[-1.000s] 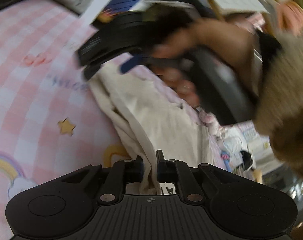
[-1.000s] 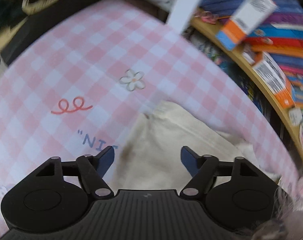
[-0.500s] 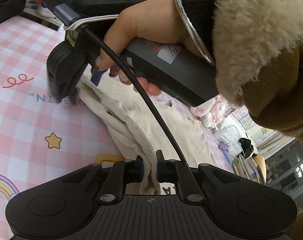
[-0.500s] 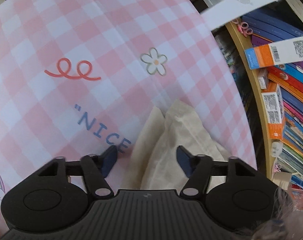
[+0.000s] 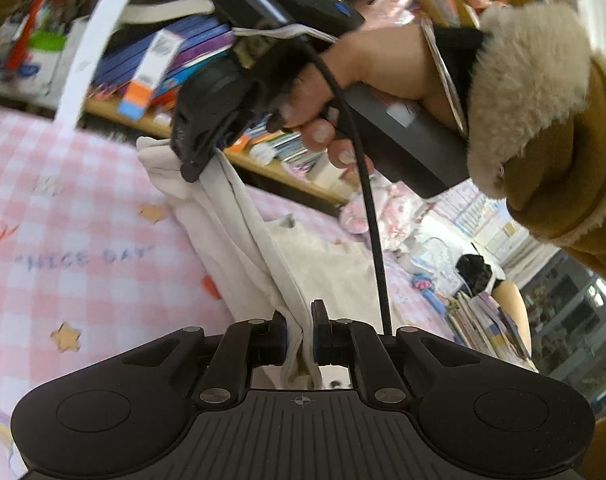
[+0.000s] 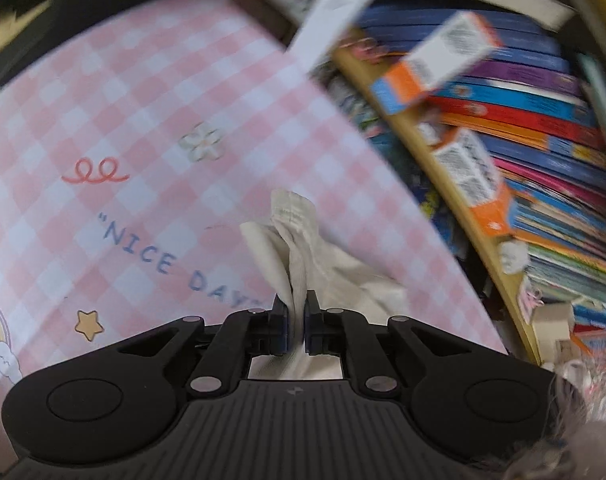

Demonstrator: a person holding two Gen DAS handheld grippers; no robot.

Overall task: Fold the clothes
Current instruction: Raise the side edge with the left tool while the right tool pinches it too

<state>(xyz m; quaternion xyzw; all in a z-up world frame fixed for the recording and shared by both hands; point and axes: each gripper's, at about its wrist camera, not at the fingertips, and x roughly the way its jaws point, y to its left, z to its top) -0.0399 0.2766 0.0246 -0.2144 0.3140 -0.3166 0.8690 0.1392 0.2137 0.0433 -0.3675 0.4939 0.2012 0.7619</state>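
A cream garment [image 5: 239,216] hangs stretched between both grippers above a pink checked cloth [image 5: 63,240]. My left gripper [image 5: 300,340] is shut on one bunched edge of the garment, near the bottom of the left wrist view. In that same view the right gripper [image 5: 195,164], held by a hand in a fur-cuffed sleeve [image 5: 543,92], pinches the garment's far corner. In the right wrist view my right gripper [image 6: 296,326] is shut on the cream garment [image 6: 299,240], whose hem pokes up beyond the fingertips.
The pink checked cloth [image 6: 103,140] carries "NICE DAY" lettering, stars and a flower. A wooden shelf of books and boxes [image 6: 523,140] runs along its far edge. A black cable [image 5: 367,200] trails from the right gripper. Toys and clutter [image 5: 443,248] lie beyond the cloth.
My right gripper closed on the garment's corner and lifted it off the cloth. My left gripper rose too, still gripping its edge, so the garment now hangs between them.
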